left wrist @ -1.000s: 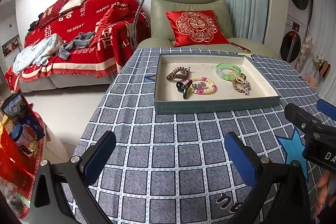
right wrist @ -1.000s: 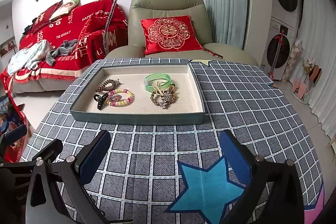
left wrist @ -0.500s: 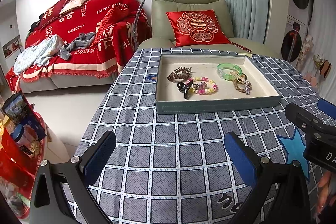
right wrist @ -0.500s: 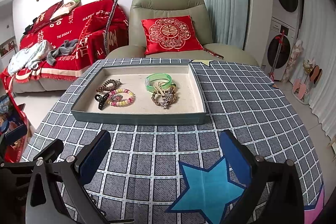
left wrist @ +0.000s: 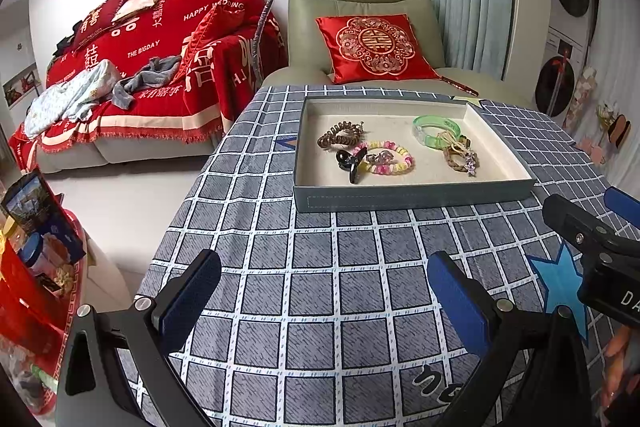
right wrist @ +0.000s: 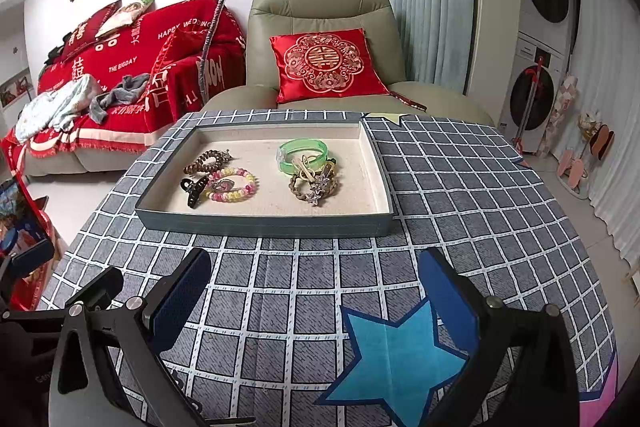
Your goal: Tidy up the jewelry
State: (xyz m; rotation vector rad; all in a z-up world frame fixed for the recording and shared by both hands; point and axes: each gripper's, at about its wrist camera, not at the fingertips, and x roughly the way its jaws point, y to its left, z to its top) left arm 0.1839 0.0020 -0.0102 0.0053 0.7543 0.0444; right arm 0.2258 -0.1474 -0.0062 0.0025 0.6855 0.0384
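Plainly, both pairs of tongs are spread wide with nothing between their blue pads: the left tongs (left wrist: pixel 324 301) and the right tongs (right wrist: pixel 314 297) hover low in their frames over the checked worktop (right wrist: pixel 460 195), well short of the tray.

All the jewelry lies inside the shallow grey tray (right wrist: pixel 260 225) at frame centre. Left half: a brown coil band (right wrist: pixel 206 161), a black claw clip (right wrist: pixel 194 189) touching a pink-and-yellow bead bracelet (right wrist: pixel 232 185). Right half: a green bangle (right wrist: pixel 303 155) overlapping a braided cord bracelet (right wrist: pixel 314 185) with star charms; something small and pale, perhaps a hair tie, tangles between them.

Everything looks light. The bangle is likely stiff and slick, best pinched across its rim. Beads and cord should be floppy; take one strand from above. The clip's spine offers a firm hold. Lifting one of the tangled pair may drag the other.
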